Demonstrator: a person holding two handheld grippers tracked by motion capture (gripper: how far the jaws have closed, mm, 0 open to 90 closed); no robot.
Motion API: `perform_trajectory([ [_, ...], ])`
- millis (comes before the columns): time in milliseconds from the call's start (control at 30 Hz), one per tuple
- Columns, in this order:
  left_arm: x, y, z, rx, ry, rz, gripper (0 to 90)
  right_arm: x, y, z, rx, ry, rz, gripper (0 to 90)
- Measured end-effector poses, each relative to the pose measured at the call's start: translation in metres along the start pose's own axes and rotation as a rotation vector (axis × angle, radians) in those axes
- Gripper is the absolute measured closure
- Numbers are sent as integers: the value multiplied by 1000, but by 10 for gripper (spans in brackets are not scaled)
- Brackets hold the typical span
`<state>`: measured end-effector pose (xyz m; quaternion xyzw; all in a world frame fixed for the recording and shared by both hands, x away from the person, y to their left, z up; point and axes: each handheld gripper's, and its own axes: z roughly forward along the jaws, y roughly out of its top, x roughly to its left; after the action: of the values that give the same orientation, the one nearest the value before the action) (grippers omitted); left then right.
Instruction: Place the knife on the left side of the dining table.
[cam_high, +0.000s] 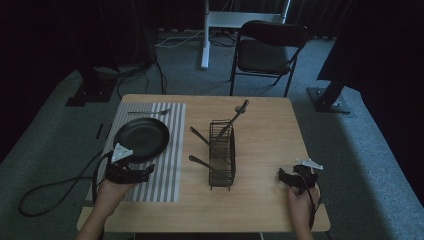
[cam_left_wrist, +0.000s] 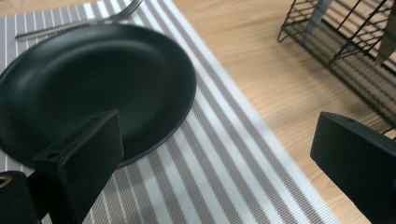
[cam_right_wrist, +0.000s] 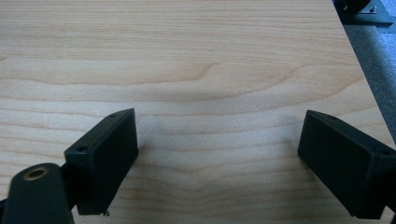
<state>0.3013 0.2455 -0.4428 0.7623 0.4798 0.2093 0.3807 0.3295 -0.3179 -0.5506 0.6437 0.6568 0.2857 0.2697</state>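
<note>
- Grey carpet and dark curtains surround one wooden table (cam_high: 260, 200); one folding chair (cam_high: 267, 50) stands behind it.
- At the left of the table lies one striped placemat (cam_high: 165, 180). It carries one black plate (cam_high: 142, 137) and, beyond the plate's far rim, one fork (cam_high: 150, 112).
- The left hand-held gripper (cam_high: 142, 172) sits over the near part of the placemat, just beside the plate's near rim. In the left gripper view its jaws stand wide apart and hold nothing; one jaw overlaps the plate's edge in the picture, and contact cannot be confirmed.
- At the table's centre stands one black wire caddy (cam_high: 222, 155). At least three utensil handles protrude from it: one upright and tilted (cam_high: 235, 117), two angled out to the left (cam_high: 199, 134) (cam_high: 200, 162). Blades or heads are too dark to identify in the high view.
- The right hand-held gripper (cam_high: 285, 176) rests at the near right of the table, well apart from the caddy. Its jaws are spread over bare wood, empty.
- Judgement on progress: the setting appears partly laid, with plate and fork placed. The remaining utensils in the caddy appear still to be transferred; no utensil is gripped at present.
</note>
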Motion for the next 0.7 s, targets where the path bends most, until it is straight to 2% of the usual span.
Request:
perform_trajectory([
  [233, -9, 17, 2, -11, -39, 26, 28, 0, 0, 0, 0, 0, 0, 112],
  [367, -13, 27, 2, -23, -51, 34, 28, 0, 0, 0, 0, 0, 0, 112],
  [433, -14, 31, 3, -24, -70, 32, 28, 0, 0, 0, 0, 0, 0, 112],
  [500, -16, 37, 5, -19, -60, 54, 28, 0, 0, 0, 0, 0, 0, 112],
  [533, -16, 39, 5, -21, -74, 47, 28, 0, 0, 0, 0, 0, 0, 112],
  [633, -17, 45, 5, -25, -74, 54, 28, 0, 0, 0, 0, 0, -1, 112],
  [667, -18, 49, 5, -32, -88, 48, 28, 0, 0, 0, 0, 0, 0, 112],
  [700, -20, 53, 5, -31, -96, 59, 28, 0, 0, 0, 0, 0, 0, 112],
])
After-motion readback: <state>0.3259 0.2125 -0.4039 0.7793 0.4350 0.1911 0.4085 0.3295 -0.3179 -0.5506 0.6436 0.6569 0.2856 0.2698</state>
